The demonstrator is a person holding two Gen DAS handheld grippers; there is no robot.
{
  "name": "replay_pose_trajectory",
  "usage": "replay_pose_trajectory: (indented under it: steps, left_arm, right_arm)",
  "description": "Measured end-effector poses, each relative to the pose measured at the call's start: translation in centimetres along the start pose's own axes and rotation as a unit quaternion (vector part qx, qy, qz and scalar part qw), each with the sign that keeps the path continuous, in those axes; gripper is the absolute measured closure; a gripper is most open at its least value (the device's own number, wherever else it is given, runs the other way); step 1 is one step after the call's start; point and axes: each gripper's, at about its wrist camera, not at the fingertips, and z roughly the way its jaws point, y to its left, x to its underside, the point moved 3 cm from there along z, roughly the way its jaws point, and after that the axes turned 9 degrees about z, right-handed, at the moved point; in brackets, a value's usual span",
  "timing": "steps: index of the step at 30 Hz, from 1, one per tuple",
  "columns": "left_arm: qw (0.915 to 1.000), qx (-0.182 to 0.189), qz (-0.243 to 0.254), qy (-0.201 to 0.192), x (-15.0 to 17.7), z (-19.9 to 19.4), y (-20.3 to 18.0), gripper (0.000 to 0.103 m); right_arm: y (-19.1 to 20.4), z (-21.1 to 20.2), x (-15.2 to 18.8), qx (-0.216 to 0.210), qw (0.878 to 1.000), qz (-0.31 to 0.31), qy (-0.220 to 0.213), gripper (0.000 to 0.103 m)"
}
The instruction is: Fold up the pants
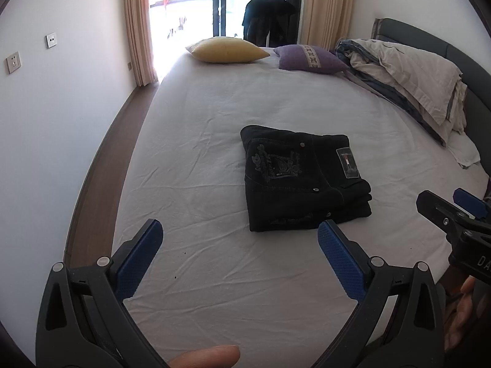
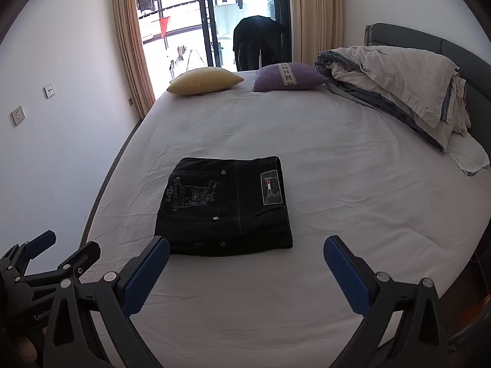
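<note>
Black pants (image 1: 303, 181) lie folded into a compact stack on the white bed sheet (image 1: 214, 116), back pocket print and label patch facing up. They also show in the right wrist view (image 2: 225, 207). My left gripper (image 1: 241, 230) is open and empty, held above the sheet just in front of the pants. My right gripper (image 2: 245, 248) is open and empty, also just in front of the stack. The right gripper shows at the right edge of the left wrist view (image 1: 451, 205); the left gripper shows at the lower left of the right wrist view (image 2: 64, 245).
A yellow pillow (image 1: 227, 49) and a purple pillow (image 1: 310, 58) lie at the far end of the bed. A bundled beige duvet (image 1: 408, 76) lies along the grey headboard (image 1: 466, 58) at right. A wall and floor strip (image 1: 101, 165) run along the left.
</note>
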Motion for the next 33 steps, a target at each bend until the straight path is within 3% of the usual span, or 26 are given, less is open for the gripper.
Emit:
replay_pose_trajectory:
  steps: [33]
  left_arm:
    - [0.9998, 0.004, -0.009, 0.020, 0.4, 2.4, -0.7, 0.000]
  right_arm:
    - [-0.4, 1.8, 0.7, 0.003, 1.000, -0.005, 0.017, 0.000]
